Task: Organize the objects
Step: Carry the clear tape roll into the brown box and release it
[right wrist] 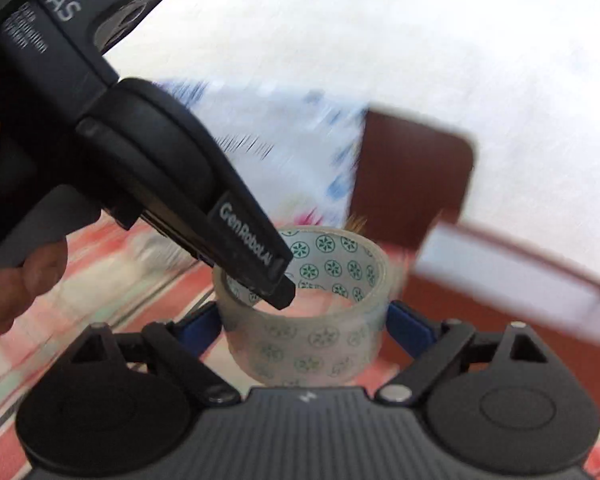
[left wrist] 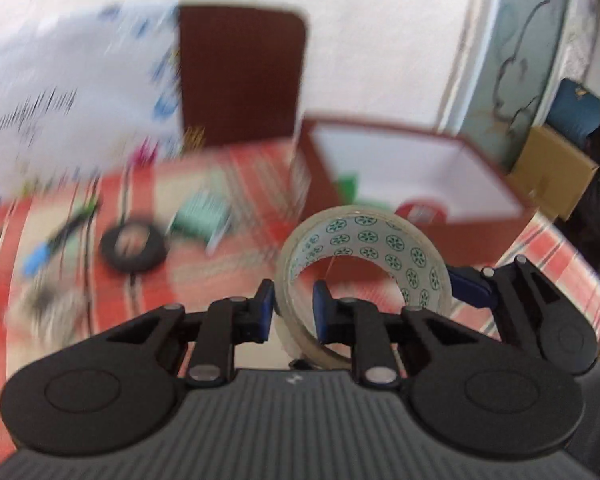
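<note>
A clear tape roll (left wrist: 364,276) with green flower marks on its core is held in the air above the red checked cloth. My left gripper (left wrist: 293,310) is shut on the roll's wall, one finger outside and one inside the ring. My right gripper (right wrist: 304,320) grips the same roll (right wrist: 308,320) across its outer sides, blue pads touching both sides. The left gripper (right wrist: 260,264) shows in the right wrist view reaching into the roll from the upper left. The right gripper's blue pad (left wrist: 470,284) shows at the roll's right in the left wrist view.
An open brown box (left wrist: 416,172) with a white inside stands behind the roll, with red and green items in it. Its brown lid (left wrist: 240,76) stands upright behind. A black tape roll (left wrist: 134,248), a green item (left wrist: 202,216), pens and a white printed bag (left wrist: 60,100) lie left.
</note>
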Motion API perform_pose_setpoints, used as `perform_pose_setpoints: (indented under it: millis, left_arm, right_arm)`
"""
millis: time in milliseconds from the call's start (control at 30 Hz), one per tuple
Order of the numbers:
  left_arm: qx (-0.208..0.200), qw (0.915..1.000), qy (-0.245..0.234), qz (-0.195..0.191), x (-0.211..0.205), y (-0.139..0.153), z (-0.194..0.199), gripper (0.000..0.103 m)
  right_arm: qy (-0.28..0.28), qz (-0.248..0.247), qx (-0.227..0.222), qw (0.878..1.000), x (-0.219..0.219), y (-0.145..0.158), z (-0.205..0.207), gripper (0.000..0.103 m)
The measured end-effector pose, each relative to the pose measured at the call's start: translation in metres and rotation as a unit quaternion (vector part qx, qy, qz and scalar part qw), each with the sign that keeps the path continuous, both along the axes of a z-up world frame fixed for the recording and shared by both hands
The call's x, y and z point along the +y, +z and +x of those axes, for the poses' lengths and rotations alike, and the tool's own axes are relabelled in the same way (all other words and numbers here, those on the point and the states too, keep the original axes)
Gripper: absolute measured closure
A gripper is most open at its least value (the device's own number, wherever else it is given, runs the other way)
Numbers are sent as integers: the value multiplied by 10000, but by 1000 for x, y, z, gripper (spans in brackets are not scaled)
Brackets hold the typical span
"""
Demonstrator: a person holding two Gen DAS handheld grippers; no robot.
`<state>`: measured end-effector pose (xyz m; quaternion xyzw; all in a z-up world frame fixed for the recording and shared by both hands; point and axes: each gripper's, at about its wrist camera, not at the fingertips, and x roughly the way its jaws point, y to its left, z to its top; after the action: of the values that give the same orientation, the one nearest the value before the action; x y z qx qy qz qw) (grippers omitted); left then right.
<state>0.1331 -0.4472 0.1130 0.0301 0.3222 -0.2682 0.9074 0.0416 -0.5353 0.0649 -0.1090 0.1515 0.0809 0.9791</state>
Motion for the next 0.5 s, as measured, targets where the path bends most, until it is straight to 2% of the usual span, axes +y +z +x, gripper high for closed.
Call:
perform_pose_setpoints:
  millis: [100,200,367,500]
  left_arm:
    - [-326,9989,-310,-86,-44,27,22,80]
    - [-433,9974,-573,-66,-93,30,47,80]
    - [-290,9966,-767,105,-159,4,80,79]
    - [-205,9968,-765,133,-199,-11,90,78]
  right_arm:
    - [-416,-79,-536,9977,-34,26,13,11]
    - [-834,-141,-648,9943,-75,37,34,11]
    - [-1273,-81,-241,9915,-137,26,75,11]
    - [-1617,4,55,9868,-172,12,104,11]
